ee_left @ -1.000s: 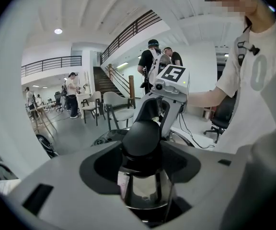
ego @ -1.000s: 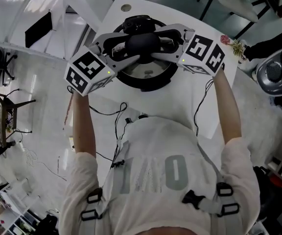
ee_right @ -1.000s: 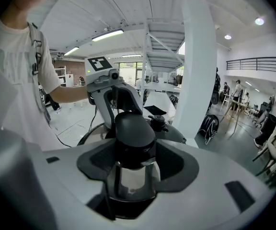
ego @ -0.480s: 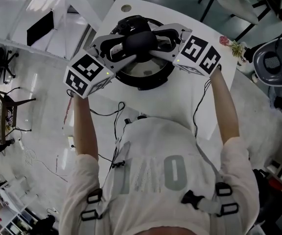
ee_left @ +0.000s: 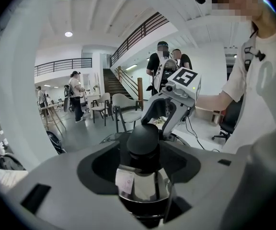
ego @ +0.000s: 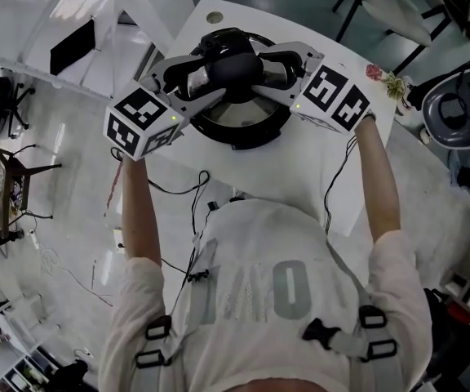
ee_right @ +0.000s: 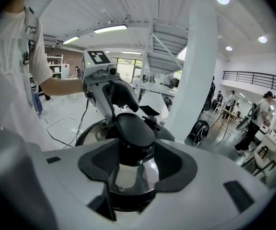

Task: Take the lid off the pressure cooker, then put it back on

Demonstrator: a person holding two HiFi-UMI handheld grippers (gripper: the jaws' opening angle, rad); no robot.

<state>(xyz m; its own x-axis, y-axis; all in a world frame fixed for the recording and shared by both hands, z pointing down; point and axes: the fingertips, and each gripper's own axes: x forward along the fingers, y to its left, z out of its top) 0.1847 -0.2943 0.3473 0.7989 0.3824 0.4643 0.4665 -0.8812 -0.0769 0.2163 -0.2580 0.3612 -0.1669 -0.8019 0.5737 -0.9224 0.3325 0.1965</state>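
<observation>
On the white table (ego: 300,178) before you, the lid (ee_left: 145,186) seems not yet clear of the pressure cooker (ego: 237,137). Your left gripper (ego: 209,73) and right gripper (ego: 264,69) pinch its black knob (ego: 233,67) from either side, the right's jaws just drawn tighter. Lifting off and refitting both remain.

The pressure cooker (ego: 247,134) is a round black pot. It stands on the white table (ego: 300,170), on the side far from the person. Its lid (ee_left: 145,188) is shiny and silver and shaped like a dome, with a fat black knob (ego: 233,68) sticking up from the middle and a small white sticker (ee_left: 127,182) on one side. The lid is level, right over the mouth of the pot, but you cannot tell if it rests on the pot or hangs just above it.
</observation>
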